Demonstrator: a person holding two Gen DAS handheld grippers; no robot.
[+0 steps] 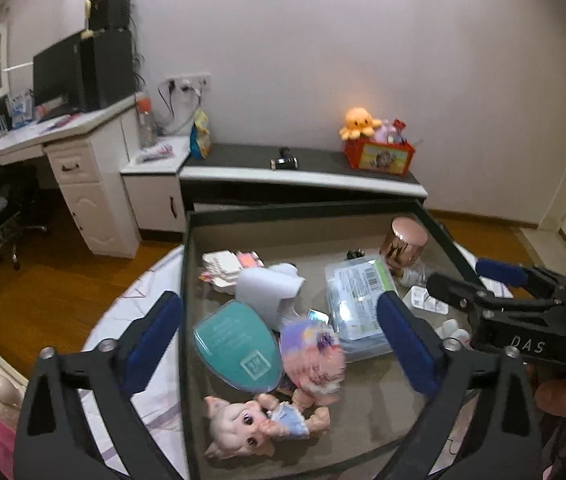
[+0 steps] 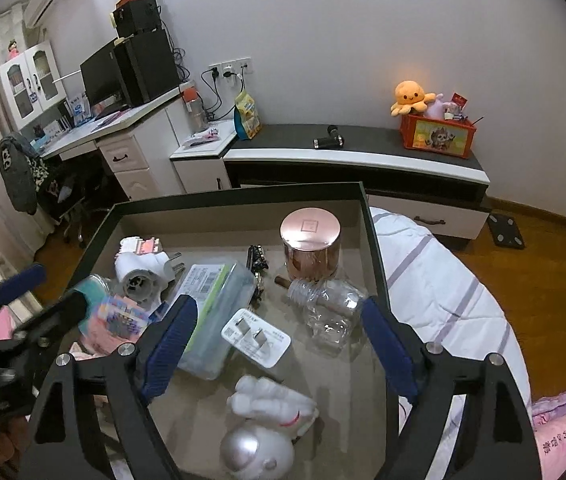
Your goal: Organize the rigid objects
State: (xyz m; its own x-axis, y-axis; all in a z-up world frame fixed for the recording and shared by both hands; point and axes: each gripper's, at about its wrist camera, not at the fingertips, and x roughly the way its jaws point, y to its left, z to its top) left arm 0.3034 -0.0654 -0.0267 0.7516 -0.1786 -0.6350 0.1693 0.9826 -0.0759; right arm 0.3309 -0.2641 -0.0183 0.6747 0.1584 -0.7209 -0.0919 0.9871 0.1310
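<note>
A black-rimmed box (image 1: pixel 187 280) on the bed holds mixed items. In the left wrist view I see a teal oval case (image 1: pixel 239 346), a pink-haired doll (image 1: pixel 315 356), a pig-like figurine (image 1: pixel 259 426), a white plug adapter (image 1: pixel 271 292), a clear plastic case (image 1: pixel 357 304) and a rose-gold jar (image 1: pixel 403 246). My left gripper (image 1: pixel 283 344) is open above the teal case and doll. The right wrist view shows the jar (image 2: pixel 311 248), a clear glass bottle (image 2: pixel 331 312), a white charger (image 2: pixel 255 338) and a white astronaut figure (image 2: pixel 267 424). My right gripper (image 2: pixel 279 348) is open above the charger.
The box rim (image 2: pixel 375 264) stands on a white striped bedsheet (image 2: pixel 443 300). Behind are a low dark-topped cabinet (image 2: pixel 363 140) with a red toy basket (image 2: pixel 437 136) and an orange plush, a white desk (image 2: pixel 123 132) with a monitor, and wooden floor (image 2: pixel 543 280).
</note>
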